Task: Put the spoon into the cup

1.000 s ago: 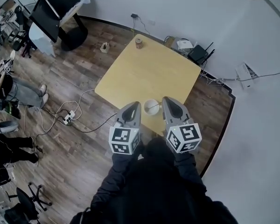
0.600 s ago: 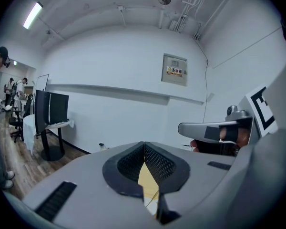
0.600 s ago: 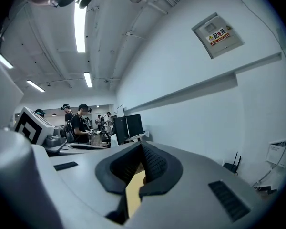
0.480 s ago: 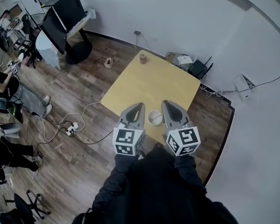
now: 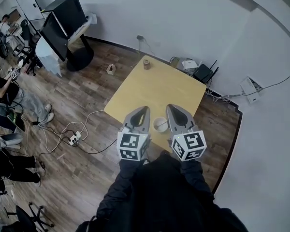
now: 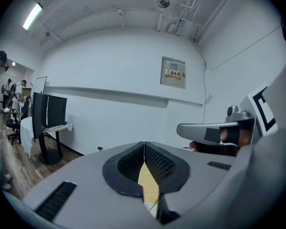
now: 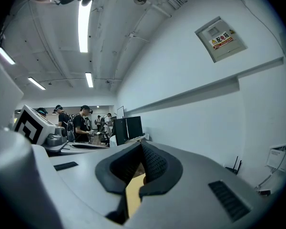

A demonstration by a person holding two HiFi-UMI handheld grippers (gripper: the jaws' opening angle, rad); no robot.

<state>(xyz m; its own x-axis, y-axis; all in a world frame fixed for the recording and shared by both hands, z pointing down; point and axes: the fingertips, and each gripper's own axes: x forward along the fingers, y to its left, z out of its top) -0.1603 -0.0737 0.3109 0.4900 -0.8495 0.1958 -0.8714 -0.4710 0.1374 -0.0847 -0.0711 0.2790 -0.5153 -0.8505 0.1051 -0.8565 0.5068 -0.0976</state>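
1. Since the earlier head view, both grippers had come up off the table side by side. The white round cup now showed between their bodies rather than between their tips.
2. The thin metal spoon was already in the cup, its handle leaning across the rim. The cup stood near the near edge of the square yellow wooden table.
3. The left gripper hung just left of the cup and the right gripper just right of it. Neither touched the cup.
4. The left gripper view showed what the head view could not. The left gripper had its ribbed black pads clenched tip to tip with nothing between them. Only a strip of yellow table and a white sliver showed in the gap below.
5. The right gripper view showed the right gripper clamped shut in the same way, also empty.
6. Only the head view showed the small brown jar at the far corner of the table. It also showed the white power strip on the plank floor to the left and the black router by the far wall.
7. Both gripper views looked nearly level at the white wall. The grey wall box with a warning label appeared there, and it was out of the head view.
8. The right gripper view alone showed standing people beyond a black monitor.
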